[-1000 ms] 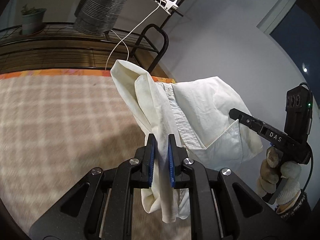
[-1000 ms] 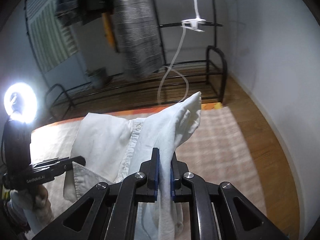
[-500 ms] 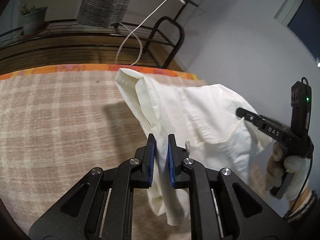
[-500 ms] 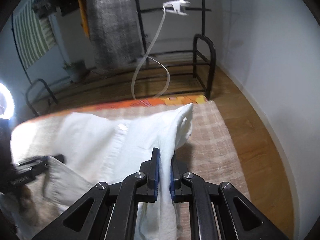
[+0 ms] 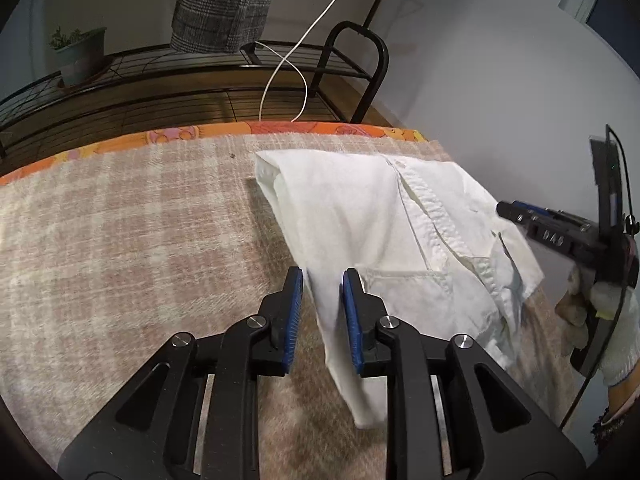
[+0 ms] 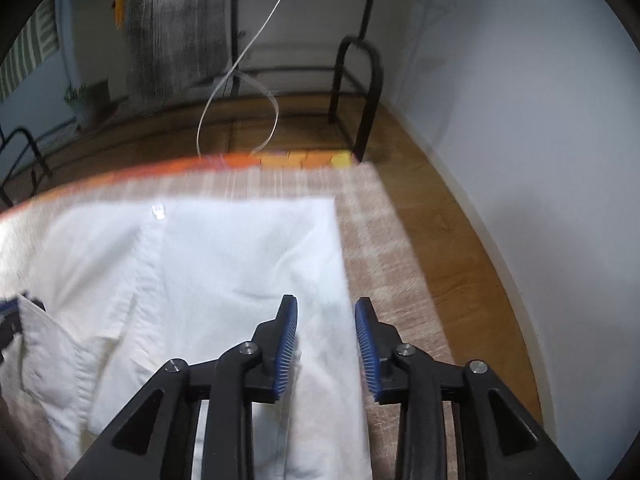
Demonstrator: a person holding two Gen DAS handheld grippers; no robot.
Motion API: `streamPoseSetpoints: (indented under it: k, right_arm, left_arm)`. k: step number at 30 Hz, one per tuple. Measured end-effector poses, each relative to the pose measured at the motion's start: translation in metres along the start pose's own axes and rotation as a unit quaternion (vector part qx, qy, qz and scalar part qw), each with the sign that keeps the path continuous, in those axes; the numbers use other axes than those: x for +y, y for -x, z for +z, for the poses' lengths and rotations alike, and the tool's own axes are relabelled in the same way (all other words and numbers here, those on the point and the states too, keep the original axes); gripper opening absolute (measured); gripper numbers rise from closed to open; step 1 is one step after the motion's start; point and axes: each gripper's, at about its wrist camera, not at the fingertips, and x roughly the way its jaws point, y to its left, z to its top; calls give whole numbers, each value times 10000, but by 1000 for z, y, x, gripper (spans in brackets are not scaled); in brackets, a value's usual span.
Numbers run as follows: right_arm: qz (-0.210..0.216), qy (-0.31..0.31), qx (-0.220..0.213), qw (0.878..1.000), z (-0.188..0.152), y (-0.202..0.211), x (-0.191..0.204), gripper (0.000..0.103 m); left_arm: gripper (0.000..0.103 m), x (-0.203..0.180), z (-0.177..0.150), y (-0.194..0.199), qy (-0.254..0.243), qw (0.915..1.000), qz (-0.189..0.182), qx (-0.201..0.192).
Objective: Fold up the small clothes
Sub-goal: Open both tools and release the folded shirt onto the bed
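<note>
While the left wrist cam catches a gloved hand (image 5: 600, 304), the right one doesn't. Both the left gripper (image 5: 322, 280) and right gripper (image 6: 326, 308) are opening, jaws loose around the white shirt (image 5: 360, 216), which lies rumpled on the checked blanket (image 5: 120, 240).

Pale walls (image 6: 520, 100) — wood floor (image 6: 452, 232)

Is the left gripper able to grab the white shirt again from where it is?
Probably yes. The left gripper has its jaws opening with the white shirt edge hanging between them, and nothing blocks it.
</note>
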Motion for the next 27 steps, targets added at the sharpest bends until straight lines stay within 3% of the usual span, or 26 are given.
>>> streamPoseSetpoints:
  k: [7,15,27]
  right_arm:
    - [122,-153,-401,9990,-5,51,7,31]
    - [273,-162,-856,9958,-19,127,32,31]
    - [549,-162,-1529,9866,-84,268,65,31]
  left_arm:
    - [20,-5,-8,49,-188,9995,30,-232]
    - [20,-19,-22,137,-427,9971,-19,-631]
    - [20,-32,-82,275,-657,9907,144,-1184]
